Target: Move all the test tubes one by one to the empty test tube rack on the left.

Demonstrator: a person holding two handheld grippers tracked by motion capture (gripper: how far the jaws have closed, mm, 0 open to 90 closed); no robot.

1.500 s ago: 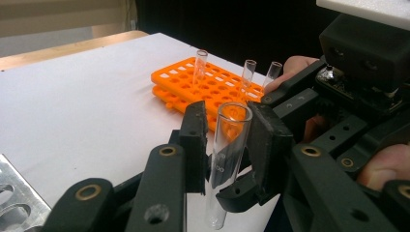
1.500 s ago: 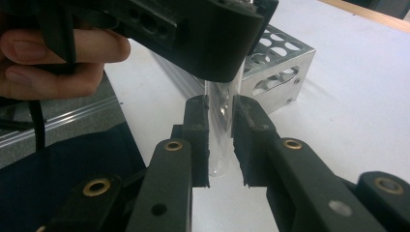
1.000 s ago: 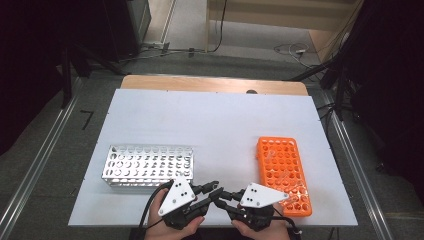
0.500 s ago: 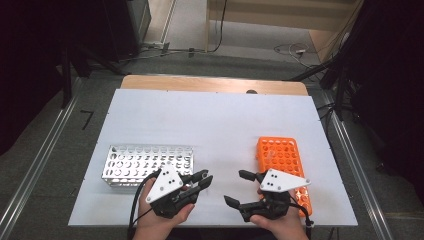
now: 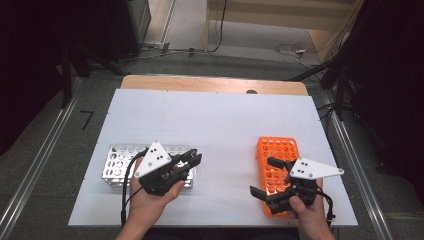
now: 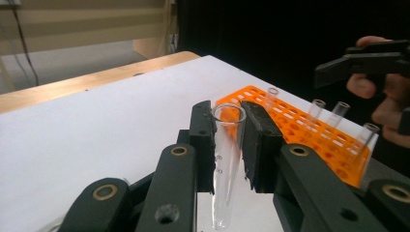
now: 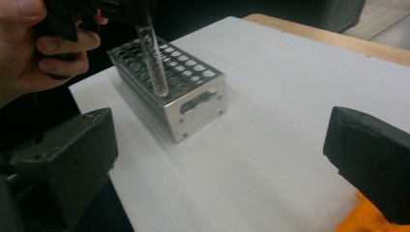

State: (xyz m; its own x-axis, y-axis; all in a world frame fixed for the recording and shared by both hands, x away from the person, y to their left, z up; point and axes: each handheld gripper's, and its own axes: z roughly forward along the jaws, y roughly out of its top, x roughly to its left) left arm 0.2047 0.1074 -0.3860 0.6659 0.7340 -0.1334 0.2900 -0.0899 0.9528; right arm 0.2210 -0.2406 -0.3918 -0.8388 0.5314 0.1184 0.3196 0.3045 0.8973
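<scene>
— Progress? Where's the tube?

— Test tube [image 6: 227, 159] is clamped in my left gripper [image 5: 192, 161], just above the metal rack [image 7: 193, 92]. My right gripper [image 5: 265, 176], jaws just spread wide and empty, sits over the orange rack [image 5: 277, 150]. Several tubes left there.

The clear glass test tube [image 6: 226, 159] is colourless, with faint pale markings on its wall. The rectangular plastic tube rack [image 5: 276, 170] is bright orange, dotted with a regular grid of holes — the rectangular metal tube rack [image 5: 122, 165] is shiny silver with the same sort of round-hole pattern. The flat table [image 5: 215, 125] top is plain white, edged with light wood at the far side. Both grippers — left [image 5: 192, 159], right [image 5: 264, 176] — are matte black with brass-coloured rivets and white three-cornered plates.
</scene>
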